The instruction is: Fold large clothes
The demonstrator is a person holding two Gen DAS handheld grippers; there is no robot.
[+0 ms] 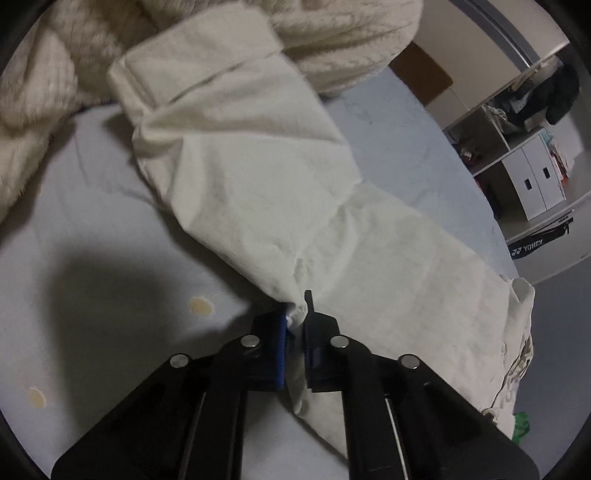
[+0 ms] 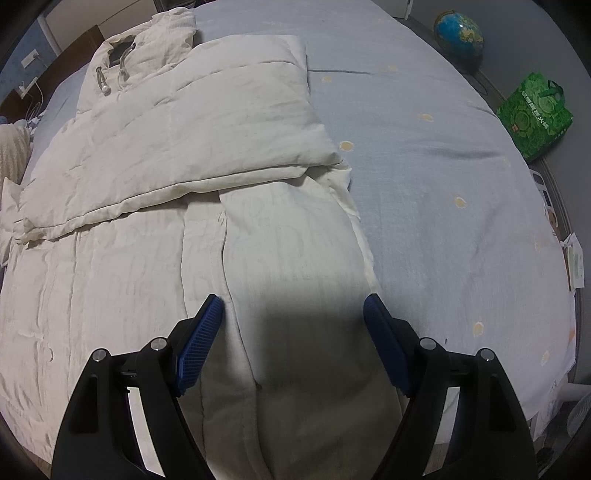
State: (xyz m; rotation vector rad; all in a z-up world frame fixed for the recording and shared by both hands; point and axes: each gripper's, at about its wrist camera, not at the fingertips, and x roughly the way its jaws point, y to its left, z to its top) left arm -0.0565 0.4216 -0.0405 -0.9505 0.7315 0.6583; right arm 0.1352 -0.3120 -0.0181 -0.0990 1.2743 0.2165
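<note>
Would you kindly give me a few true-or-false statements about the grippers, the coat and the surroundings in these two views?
1. The left gripper is shut on a fold of the cream padded coat. True.
2. The right gripper is clamped on the coat's hem. False: its jaws stand wide apart above the coat, holding nothing.
3. One sleeve lies folded across the coat's body. True.
4. The coat lies on a dark wooden floor. False: it lies on a pale blue bedsheet.
5. A blue globe stands beyond the bed. True.
</note>
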